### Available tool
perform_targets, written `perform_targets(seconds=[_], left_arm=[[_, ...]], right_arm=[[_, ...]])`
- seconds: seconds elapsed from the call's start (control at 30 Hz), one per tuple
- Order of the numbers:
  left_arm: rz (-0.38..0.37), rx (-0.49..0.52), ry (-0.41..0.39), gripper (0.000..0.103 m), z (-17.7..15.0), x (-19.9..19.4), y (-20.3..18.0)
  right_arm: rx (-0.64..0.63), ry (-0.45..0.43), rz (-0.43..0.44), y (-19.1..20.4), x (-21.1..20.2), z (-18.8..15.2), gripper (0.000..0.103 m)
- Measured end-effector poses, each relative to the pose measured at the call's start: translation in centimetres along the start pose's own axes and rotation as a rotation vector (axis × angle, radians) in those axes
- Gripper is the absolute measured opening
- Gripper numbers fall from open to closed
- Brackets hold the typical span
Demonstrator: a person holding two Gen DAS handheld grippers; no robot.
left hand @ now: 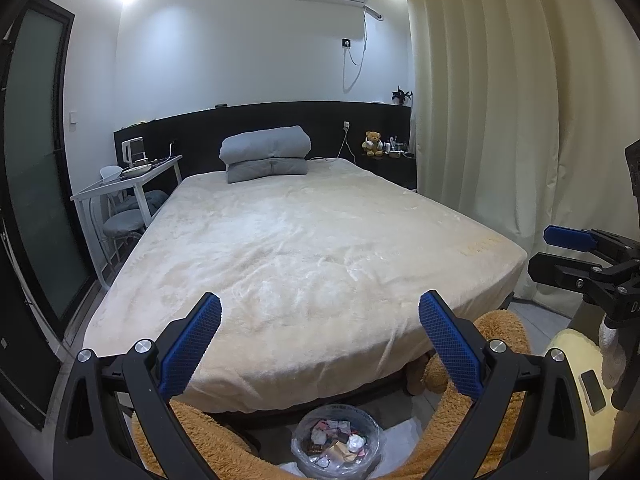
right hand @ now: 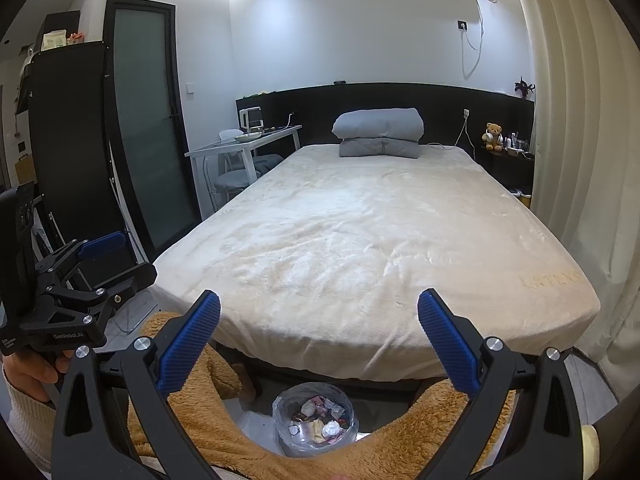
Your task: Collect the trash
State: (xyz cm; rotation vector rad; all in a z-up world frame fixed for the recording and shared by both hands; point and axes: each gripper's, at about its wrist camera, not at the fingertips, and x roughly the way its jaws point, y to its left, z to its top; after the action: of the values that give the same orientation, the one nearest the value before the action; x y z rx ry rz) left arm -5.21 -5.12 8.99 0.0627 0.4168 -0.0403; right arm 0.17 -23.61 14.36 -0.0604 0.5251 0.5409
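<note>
A small trash bin (left hand: 335, 442) lined with clear plastic stands on the floor at the foot of the bed, between a person's legs in fuzzy orange-brown trousers (left hand: 208, 436). Crumpled wrappers and paper scraps (left hand: 340, 438) fill it. In the right wrist view the bin (right hand: 314, 420) is low in the middle. My left gripper (left hand: 320, 332) is open and empty above the bed's near edge. My right gripper (right hand: 319, 330) is open and empty too. Each gripper shows in the other's view: the right gripper (left hand: 568, 252) at the far right, the left gripper (right hand: 100, 256) at the far left.
A wide bed with a cream plush cover (left hand: 304, 248) fills the middle, with folded grey bedding (left hand: 266, 154) at its head. A white desk and stools (left hand: 128, 184) stand left, cream curtains (left hand: 500, 120) right, a dark glass door (right hand: 144, 128) left. A teddy bear (left hand: 373, 143) sits on a nightstand.
</note>
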Motion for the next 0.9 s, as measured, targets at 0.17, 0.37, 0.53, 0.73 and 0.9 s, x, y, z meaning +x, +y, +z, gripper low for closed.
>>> perform_targets(seconds=[0.17, 0.37, 0.53, 0.73, 0.9], left_arm=[[-0.002, 0.005, -0.002, 0.097, -0.01, 0.05, -0.16], [0.001, 0.005, 0.002, 0.097, -0.04, 0.03, -0.37], [0.0, 0.008, 0.0, 0.097, -0.15, 0.06, -0.5], [-0.001, 0.008, 0.0, 0.097, -0.23, 0.07, -0.48], [0.005, 0.006, 0.001, 0.097, -0.3, 0.05, -0.42]], right_arm=[[0.0, 0.0, -0.003, 0.0, -0.01, -0.15, 0.098], [0.003, 0.002, -0.006, -0.05, 0.02, -0.43, 0.098], [0.006, 0.0, -0.009, -0.17, -0.09, -0.59, 0.098], [0.006, -0.001, -0.011, -0.16, -0.09, -0.61, 0.098], [0.008, 0.0, -0.01, -0.15, -0.1, -0.62, 0.098]])
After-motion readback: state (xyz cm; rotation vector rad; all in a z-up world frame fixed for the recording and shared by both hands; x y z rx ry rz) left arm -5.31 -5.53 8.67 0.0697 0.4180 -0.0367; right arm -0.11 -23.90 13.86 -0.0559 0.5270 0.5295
